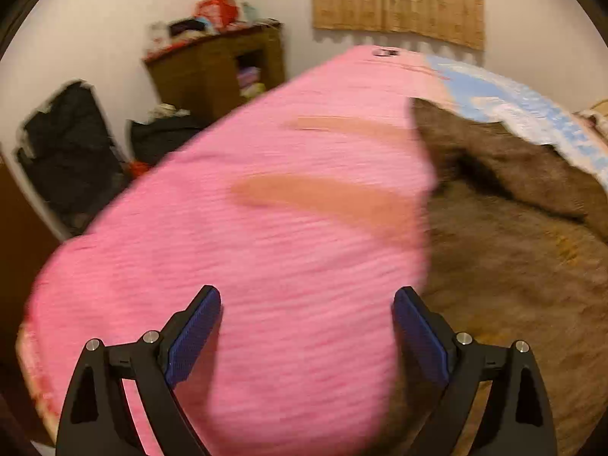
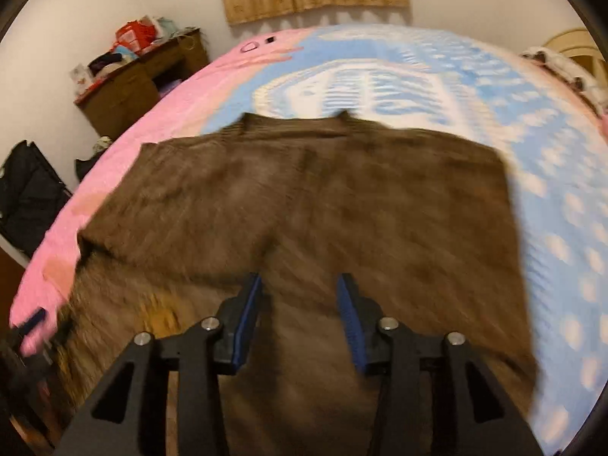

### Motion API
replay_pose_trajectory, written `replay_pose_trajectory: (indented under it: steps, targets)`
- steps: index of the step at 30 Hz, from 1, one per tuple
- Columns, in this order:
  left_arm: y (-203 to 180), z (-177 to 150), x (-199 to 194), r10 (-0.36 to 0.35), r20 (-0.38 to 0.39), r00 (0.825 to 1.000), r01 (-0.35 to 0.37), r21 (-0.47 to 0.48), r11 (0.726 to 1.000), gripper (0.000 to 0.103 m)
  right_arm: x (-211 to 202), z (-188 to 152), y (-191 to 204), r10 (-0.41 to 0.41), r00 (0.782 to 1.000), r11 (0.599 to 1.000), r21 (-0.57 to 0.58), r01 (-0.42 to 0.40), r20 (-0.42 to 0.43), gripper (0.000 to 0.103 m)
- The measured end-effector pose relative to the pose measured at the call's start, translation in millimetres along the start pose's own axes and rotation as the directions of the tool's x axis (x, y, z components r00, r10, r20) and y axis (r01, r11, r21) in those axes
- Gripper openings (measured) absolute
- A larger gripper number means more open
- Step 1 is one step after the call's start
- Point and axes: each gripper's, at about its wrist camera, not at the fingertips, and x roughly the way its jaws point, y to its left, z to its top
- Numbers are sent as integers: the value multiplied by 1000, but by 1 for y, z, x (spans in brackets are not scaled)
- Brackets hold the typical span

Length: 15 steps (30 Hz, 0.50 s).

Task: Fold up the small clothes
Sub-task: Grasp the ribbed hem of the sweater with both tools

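A: Looking down the right gripper, what lies closest?

B: The brown sweater, straight under its parted, empty fingers, spread flat on the bed, collar at the far end, long axis running away from us.

A: And the left gripper?

B: Wide apart too, holding nothing, above pink sheet; the sweater sits to its right. I judge the right one nearer.
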Motion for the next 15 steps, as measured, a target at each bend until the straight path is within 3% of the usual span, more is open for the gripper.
replay_pose_trajectory:
  steps: [2, 5, 7, 9, 11, 13, 15]
  targets:
    - [18, -9, -9, -12, 9, 1000, 12, 4, 1000, 93, -38, -22, -14, 0, 999, 1000, 22, -2, 53, 51]
    - [37, -20, -24, -146, 18, 989, 147, -17, 989, 93, -94, -57, -36, 1, 992, 995, 98, -13, 125, 67]
    - [42, -29, -34, -253, 19, 967, 253, -22, 967, 93, -124, -78, -49, -2, 989, 991, 133, -18, 148, 71]
    - [42, -36, -38, -340, 3, 940, 340, -19, 940, 93, -144, -101, -60, -51, 989, 987, 155, 29, 136, 71]
    - [37, -49, -41, -426, -27, 904, 426, -9, 905, 93, -150, -118, -68, -79, 992, 983, 175, 61, 98, 71]
    - [31, -59, -45, -465, -55, 884, 466, 5, 885, 93, -155, -138, -78, -83, 994, 975, 211, 68, 66, 69]
    - [23, -69, -47, -474, -82, 877, 478, 38, 877, 93, -161, -161, -84, -70, 997, 967, 248, 58, 42, 69]
